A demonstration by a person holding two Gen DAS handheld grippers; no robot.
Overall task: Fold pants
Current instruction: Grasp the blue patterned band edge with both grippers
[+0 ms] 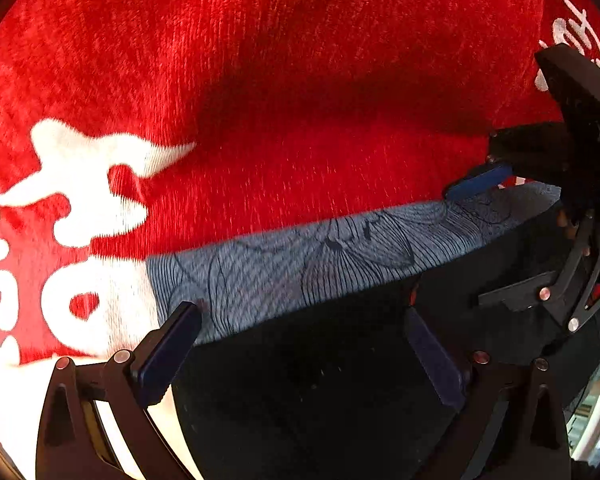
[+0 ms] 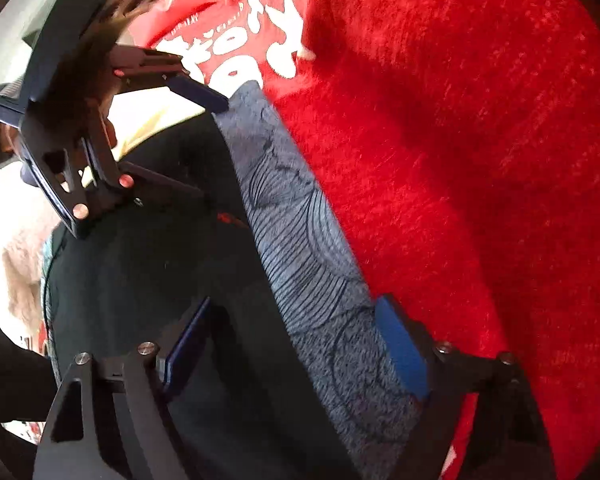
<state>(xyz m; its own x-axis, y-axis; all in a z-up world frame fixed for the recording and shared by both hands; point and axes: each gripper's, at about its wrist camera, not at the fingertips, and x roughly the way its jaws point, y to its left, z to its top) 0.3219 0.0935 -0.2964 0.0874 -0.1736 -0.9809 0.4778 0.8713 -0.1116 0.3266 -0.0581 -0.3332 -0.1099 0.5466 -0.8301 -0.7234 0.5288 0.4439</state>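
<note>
The black pants (image 1: 320, 380) with a grey-blue patterned waistband (image 1: 320, 256) lie on a red blanket (image 1: 300, 60). My left gripper (image 1: 304, 344) is open, its fingers spread over the waistband's left end. My right gripper (image 1: 480, 184) shows in the left wrist view at the band's right end. In the right wrist view the right gripper (image 2: 296, 352) is open, its blue pads either side of the waistband (image 2: 300, 232) and black cloth (image 2: 140, 280). The left gripper (image 2: 196, 92) shows at the band's far end.
The red blanket (image 2: 460, 160) with white lettering (image 1: 84, 184) covers the surface under the pants. A white fluffy cloth (image 2: 12, 240) lies at the left edge of the right wrist view.
</note>
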